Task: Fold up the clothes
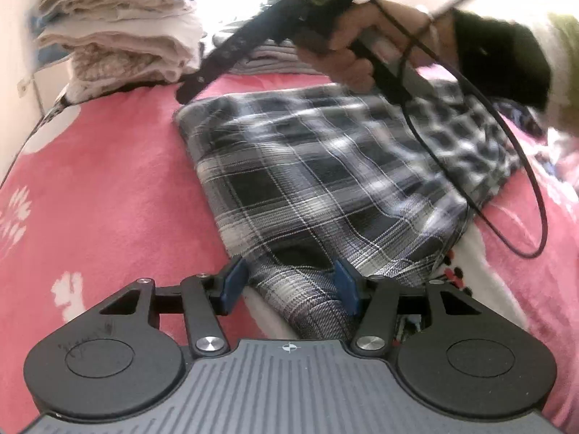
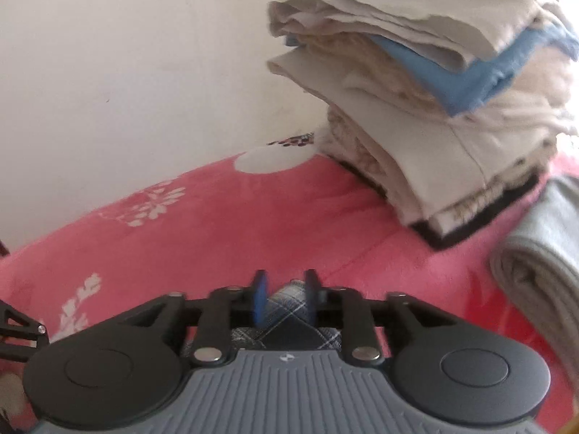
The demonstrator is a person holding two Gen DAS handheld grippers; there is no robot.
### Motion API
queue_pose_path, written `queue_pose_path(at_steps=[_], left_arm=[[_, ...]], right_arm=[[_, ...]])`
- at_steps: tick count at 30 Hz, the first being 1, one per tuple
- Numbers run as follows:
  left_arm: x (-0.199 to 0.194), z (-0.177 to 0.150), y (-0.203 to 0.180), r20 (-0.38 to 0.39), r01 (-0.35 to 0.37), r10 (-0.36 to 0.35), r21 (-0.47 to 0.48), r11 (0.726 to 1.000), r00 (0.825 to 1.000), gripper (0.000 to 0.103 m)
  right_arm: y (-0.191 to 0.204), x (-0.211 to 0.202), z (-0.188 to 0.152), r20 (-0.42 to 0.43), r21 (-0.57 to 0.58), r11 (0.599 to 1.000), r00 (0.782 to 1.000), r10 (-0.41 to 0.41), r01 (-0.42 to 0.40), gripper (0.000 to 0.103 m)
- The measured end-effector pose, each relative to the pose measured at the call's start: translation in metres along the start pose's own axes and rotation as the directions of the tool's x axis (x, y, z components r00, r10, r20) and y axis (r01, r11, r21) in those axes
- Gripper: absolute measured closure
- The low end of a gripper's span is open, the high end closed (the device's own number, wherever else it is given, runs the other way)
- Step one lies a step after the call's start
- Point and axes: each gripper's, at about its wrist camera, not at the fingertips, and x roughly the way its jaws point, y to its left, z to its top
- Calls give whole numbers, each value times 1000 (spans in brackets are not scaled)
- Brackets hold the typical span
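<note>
Blanket (image 1: 108,181) spans under both grippers. Plaid shirt (image 1: 325,181) lies folded on it, its near corner between your left gripper (image 1: 289,285) fingers, which stand apart, not pinching. Right gripper (image 2: 286,300): part-open, plaid bunched between pads; grip uncertain. Release cleanly, then flatten the fold. No containers; stack (image 2: 416,108) beyond right fingers.

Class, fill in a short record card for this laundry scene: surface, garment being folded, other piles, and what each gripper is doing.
surface: pink fleece blanket with white flowers
garment: black-and-white checked cloth, lying flat, partly folded
piles: tall stack of cream and blue folded linens; grey folded garment beside it
left gripper: jaws apart, astride the checked cloth's near corner
right gripper: jaws partly open, checked cloth between them, pads seemingly not pressing
</note>
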Motion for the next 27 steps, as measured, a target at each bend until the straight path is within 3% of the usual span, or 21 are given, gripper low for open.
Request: queue_pose_path(at_steps=[4,6,8,9,10,13,15,17,21,27], left_arm=[[-11,2,15,10,-1,2,-134,991,1000,49],[-7,2,22,-22,27,-32,-203,979,999,49],[-2,0,26,-50,53,-69,-260,964,996,49],[-1,-1,26,-52,65,-83,-279,958,995,49],[-1,-2,25,-53,78,-98,-290,954,994,50],[0,-6,18,-73,108,-131,-266,958,989,66],[-1,-8,15,-74,133,-154,-238,962,985,83],[-2,-9,18,-65,167,-190,-258,952,980,90],[-2,-9,21,-64,194,-216,-255,947,974,92],[-2,-12,25,-76,199,-227,-270,942,971,92]], right_arm=[[-19,12,10,-50,110,994,999,-12,17,60],[-25,32,14,-110,156,988,994,26,-8,60],[-18,40,12,-159,129,992,987,26,-5,61],[-15,44,11,-182,113,994,983,23,-3,66],[-8,43,11,-184,65,998,983,9,4,86],[5,25,10,-122,-21,999,992,-29,27,93],[4,14,9,-72,-7,999,996,-47,46,94],[2,3,9,-21,21,998,998,-58,59,95],[-1,3,4,34,58,995,996,-81,79,95],[-12,35,-4,30,124,988,995,-93,89,96]])
